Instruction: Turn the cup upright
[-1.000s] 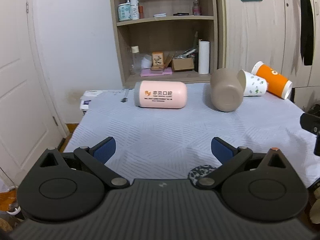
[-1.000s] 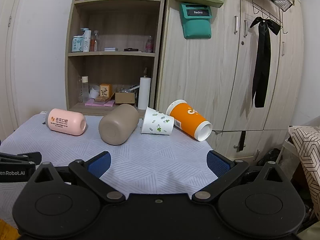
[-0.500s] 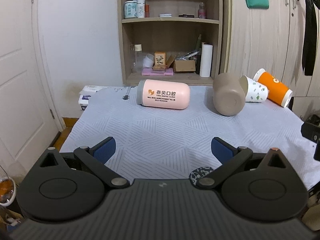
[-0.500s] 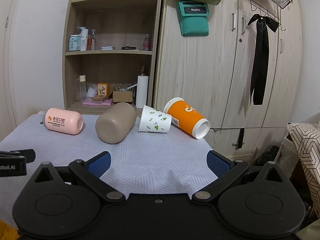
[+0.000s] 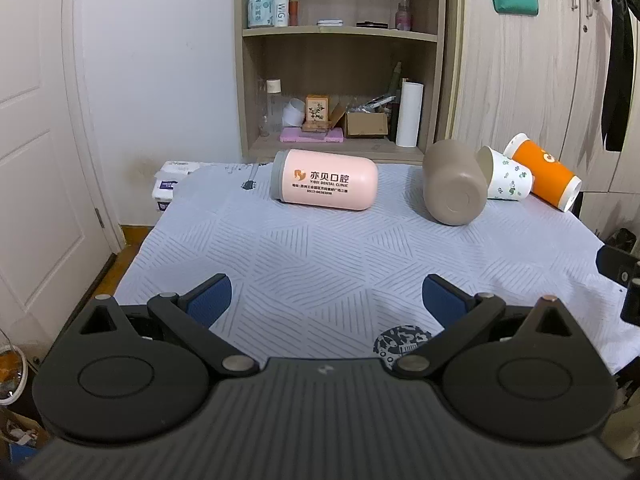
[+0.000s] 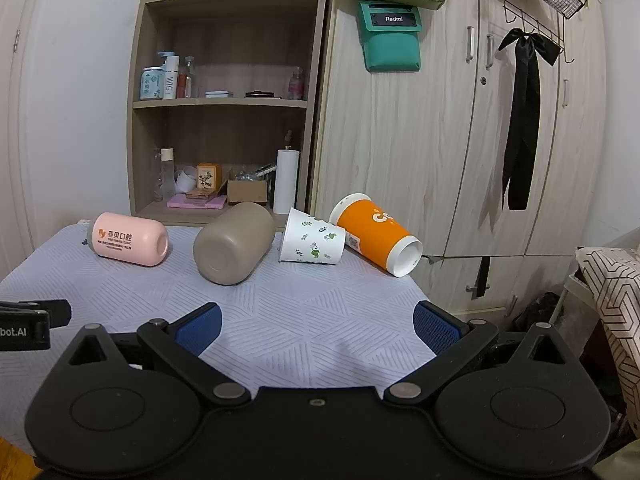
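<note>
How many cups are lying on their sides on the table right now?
4: pink cup far left, tan cup beside it, white leaf-print cup next, orange cup at the right edge. None seem hidden.

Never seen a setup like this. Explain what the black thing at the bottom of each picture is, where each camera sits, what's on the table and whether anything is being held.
No robot arm here: a person holds a two-finger gripper in each hand, and each gripper carries a wide-angle camera looking forward along its fingers. The black shape at the bottom is the gripper's own body, with blue pads on the fingertips.

One picture comes from the left gripper, the other from the right gripper. Both are open and hold nothing.

Ahead is a table under a pale patterned cloth. Four cups lie on their sides near its far edge: a pink cup with printed text, a tan cup with its base toward the cameras, a white leaf-print paper cup, and an orange paper cup. None stands upright yet. Behind are a wooden shelf unit and cupboards.
</note>
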Action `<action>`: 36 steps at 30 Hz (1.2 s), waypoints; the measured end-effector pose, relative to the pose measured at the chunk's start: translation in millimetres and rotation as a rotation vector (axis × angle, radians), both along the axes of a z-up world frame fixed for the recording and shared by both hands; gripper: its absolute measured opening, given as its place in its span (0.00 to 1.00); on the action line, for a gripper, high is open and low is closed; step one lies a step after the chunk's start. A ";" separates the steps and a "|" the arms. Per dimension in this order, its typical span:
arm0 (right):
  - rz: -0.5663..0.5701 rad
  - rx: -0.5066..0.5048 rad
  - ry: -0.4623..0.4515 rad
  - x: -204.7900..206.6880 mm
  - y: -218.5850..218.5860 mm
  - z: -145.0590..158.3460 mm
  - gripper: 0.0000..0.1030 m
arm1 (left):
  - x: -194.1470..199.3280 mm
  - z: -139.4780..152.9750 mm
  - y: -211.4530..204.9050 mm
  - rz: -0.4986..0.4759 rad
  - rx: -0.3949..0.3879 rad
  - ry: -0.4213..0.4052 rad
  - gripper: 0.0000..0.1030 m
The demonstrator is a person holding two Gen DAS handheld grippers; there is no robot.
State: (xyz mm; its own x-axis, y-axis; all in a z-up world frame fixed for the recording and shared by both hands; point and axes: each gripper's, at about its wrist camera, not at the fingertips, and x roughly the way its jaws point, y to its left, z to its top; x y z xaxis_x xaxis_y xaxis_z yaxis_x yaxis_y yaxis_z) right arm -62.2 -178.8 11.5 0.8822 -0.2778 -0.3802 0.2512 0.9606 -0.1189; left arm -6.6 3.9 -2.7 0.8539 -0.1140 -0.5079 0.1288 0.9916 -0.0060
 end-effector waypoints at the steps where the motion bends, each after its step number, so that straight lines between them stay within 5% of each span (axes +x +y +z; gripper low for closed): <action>1: 0.000 0.001 -0.001 0.0 0.0 0.0 1.00 | -0.5 -0.1 0.2 0.000 -0.001 -0.001 1.00; 36: 0.021 0.008 0.017 -0.7 3.0 -0.9 1.00 | 1.1 -2.8 8.0 0.015 -0.031 0.022 1.00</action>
State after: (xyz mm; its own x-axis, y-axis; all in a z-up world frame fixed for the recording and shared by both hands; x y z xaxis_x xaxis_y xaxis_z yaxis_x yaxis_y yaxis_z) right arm -62.9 -175.8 10.7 0.8812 -0.2566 -0.3970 0.2295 0.9665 -0.1154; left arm -5.5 11.9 -5.4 0.8440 -0.1168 -0.5234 0.1131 0.9928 -0.0392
